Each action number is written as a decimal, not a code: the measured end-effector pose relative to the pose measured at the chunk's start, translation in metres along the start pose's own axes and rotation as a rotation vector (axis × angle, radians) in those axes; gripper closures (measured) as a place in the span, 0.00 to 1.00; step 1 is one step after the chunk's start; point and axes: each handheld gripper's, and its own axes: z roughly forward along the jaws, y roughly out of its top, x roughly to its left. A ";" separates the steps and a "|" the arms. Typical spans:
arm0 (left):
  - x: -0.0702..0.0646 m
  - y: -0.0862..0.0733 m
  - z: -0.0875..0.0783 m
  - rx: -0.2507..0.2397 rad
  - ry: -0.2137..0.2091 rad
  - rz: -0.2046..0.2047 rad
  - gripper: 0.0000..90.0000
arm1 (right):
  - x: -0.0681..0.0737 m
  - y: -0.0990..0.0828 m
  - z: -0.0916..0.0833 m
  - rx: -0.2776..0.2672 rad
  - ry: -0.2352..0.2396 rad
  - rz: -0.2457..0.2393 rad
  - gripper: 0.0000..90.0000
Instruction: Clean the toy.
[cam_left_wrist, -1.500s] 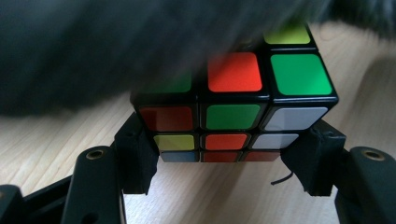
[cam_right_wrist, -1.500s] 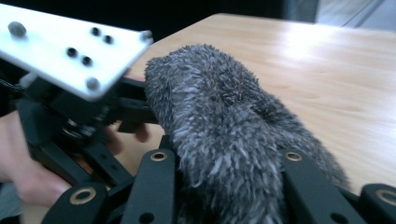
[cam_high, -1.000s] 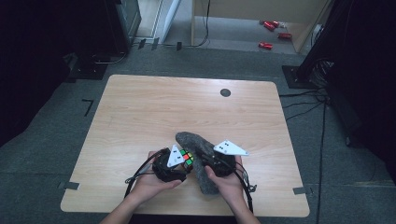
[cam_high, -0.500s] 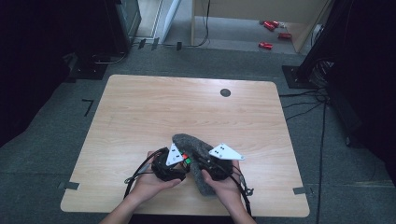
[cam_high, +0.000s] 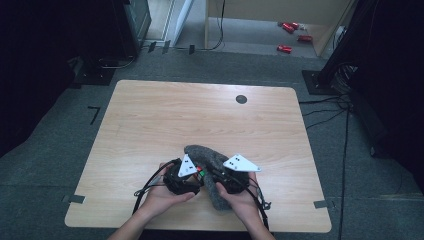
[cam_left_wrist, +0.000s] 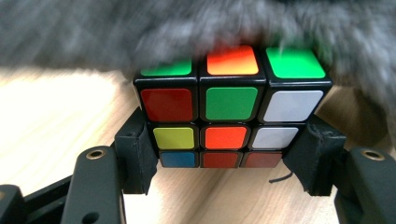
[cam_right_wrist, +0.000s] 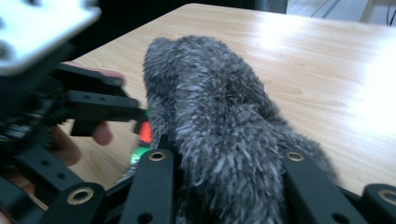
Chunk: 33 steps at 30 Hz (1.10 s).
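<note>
Here my left gripper (cam_left_wrist: 229, 182) clamps the puzzle cube (cam_left_wrist: 229, 109); my right gripper (cam_right_wrist: 224, 196) grips the grey furry pouch (cam_right_wrist: 219, 126). Feed the cube straight, squarely into its opening.

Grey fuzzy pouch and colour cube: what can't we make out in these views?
- Scrambled colour puzzle cube, left gripper view: far faces hidden by the blurred grey fuzzy fabric pouch.
- Pouch opening, right gripper view: faces away, unseen.
- High view: cube too small, tucked between both hand-held grippers.
- Pouch's near end: covered by the right hand.
</note>
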 end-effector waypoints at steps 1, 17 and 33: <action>0.000 0.000 0.000 0.000 0.000 0.000 0.39 | 0.000 0.000 0.000 0.000 0.000 0.000 0.78; 0.003 -0.002 -0.001 -0.017 -0.022 -0.037 0.39 | 0.007 0.002 0.001 -0.003 0.022 -0.010 0.78; -0.004 0.002 -0.002 -0.032 -0.031 -0.024 0.39 | 0.012 0.006 0.000 -0.009 0.027 -0.020 0.80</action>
